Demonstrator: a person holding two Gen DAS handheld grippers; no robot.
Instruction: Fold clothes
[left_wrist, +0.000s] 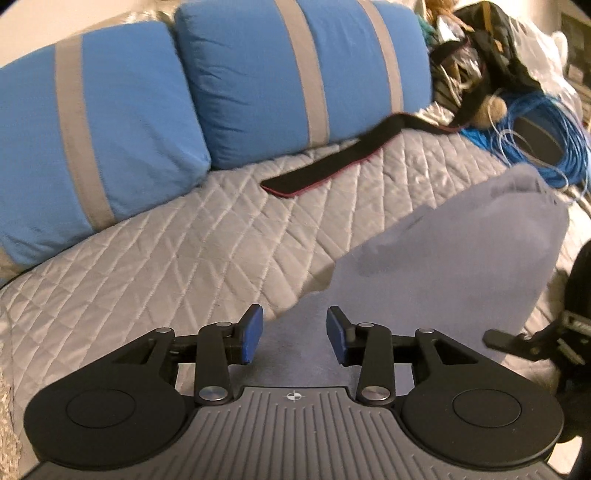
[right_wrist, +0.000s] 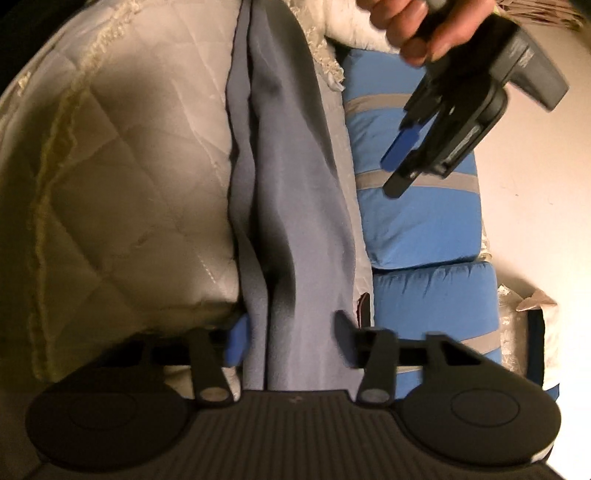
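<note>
A grey-blue garment (left_wrist: 454, 258) hangs over the quilted bed cover (left_wrist: 184, 258), reaching from the right down to between my left fingers. My left gripper (left_wrist: 294, 338) is open, its blue pads either side of the cloth's lower edge without pinching it. In the right wrist view the same garment (right_wrist: 291, 206) runs as a long folded strip away from my right gripper (right_wrist: 290, 341), whose jaws stand wide apart with the cloth lying between them, not clamped. The left gripper (right_wrist: 402, 173) shows at upper right, held by a hand, open.
Two blue pillows with grey stripes (left_wrist: 147, 110) line the back of the bed. A black strap with red edging (left_wrist: 332, 162) lies on the quilt. A pile of dark bags and blue cable (left_wrist: 535, 122) sits at the far right.
</note>
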